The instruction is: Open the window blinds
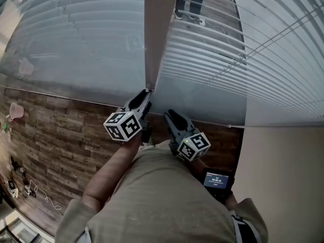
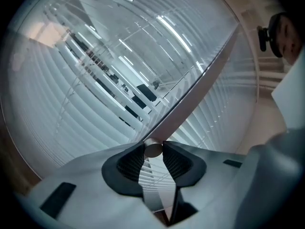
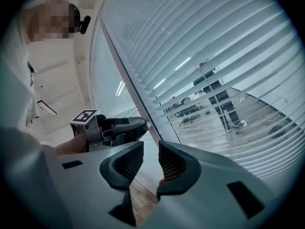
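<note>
White slatted blinds, two panels meeting at a corner: left blind (image 1: 76, 34) with slats lying closed; right blind (image 1: 238, 59) with slats partly open, so a wood floor and dark furniture show through the gaps.

Tilt wand (image 2: 200, 85): pale rod, hanging in the seam between the two panels. Its long axis is near upright in the head view. In the left gripper view it slants from the jaws toward the upper right. The round lower end points down and sits at the jaw tips.

Left gripper (image 1: 147, 91): raised to the corner, jaws closed in on the wand's lower end, a ribbed pad touching it on each side.

Right gripper (image 3: 151, 156): just beside the left one and lower, jaws standing apart with nothing between them; it is clear of the wand.

Surroundings: dark wood-pattern floor (image 1: 61, 135) below the blinds; loose cables (image 1: 30, 189) at lower left, well apart; a small dark device with a lit screen (image 1: 217, 180) near the right hand; the person's beige sleeve (image 1: 116, 171) fills the foreground. Nothing lies between the grippers and the blinds.
</note>
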`<state>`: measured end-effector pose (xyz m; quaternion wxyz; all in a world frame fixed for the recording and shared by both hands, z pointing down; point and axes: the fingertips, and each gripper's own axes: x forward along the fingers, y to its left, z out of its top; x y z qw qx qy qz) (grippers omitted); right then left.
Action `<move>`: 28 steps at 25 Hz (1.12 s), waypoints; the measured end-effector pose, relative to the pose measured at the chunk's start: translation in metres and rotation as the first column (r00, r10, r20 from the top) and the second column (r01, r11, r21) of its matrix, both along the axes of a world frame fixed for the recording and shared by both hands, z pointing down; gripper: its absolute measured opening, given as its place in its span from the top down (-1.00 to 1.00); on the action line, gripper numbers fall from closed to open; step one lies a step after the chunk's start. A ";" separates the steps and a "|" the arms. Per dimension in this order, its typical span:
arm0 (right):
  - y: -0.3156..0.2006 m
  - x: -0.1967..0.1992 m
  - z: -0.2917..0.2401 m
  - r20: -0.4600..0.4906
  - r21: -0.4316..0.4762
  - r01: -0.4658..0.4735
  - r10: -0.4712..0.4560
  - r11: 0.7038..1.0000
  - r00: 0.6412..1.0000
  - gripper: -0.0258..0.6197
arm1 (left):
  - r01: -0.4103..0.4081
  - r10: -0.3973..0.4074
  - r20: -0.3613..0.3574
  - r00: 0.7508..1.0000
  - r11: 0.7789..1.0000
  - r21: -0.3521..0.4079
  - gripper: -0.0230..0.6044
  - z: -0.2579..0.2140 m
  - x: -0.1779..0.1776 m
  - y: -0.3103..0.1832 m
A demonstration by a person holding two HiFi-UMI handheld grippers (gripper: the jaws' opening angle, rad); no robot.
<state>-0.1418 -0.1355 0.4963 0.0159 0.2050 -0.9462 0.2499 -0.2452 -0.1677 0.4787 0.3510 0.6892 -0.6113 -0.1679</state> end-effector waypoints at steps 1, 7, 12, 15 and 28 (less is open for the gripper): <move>-0.002 0.002 -0.002 0.000 0.002 0.001 -0.001 1.000 1.000 0.61 | 0.004 -0.004 0.044 0.999 1.000 -0.003 0.50 -0.002 0.001 0.000; -0.003 0.006 0.000 -0.008 0.001 0.033 -0.033 0.999 0.999 0.61 | 0.020 -0.004 0.366 0.931 0.999 -0.039 0.50 -0.003 0.007 0.003; -0.008 0.009 -0.002 -0.006 0.010 0.060 -0.060 0.998 0.998 0.61 | 0.044 0.003 0.593 0.805 0.997 -0.065 0.50 -0.002 0.009 0.002; -0.010 0.011 -0.005 -0.005 0.008 0.066 -0.066 0.998 0.998 0.61 | 0.054 0.019 0.696 0.718 0.995 -0.083 0.50 -0.003 0.010 0.004; 0.010 -0.001 0.001 0.010 -0.010 0.068 -0.068 0.998 0.998 0.61 | 0.033 0.089 0.927 0.365 0.994 -0.108 0.50 0.003 0.014 0.009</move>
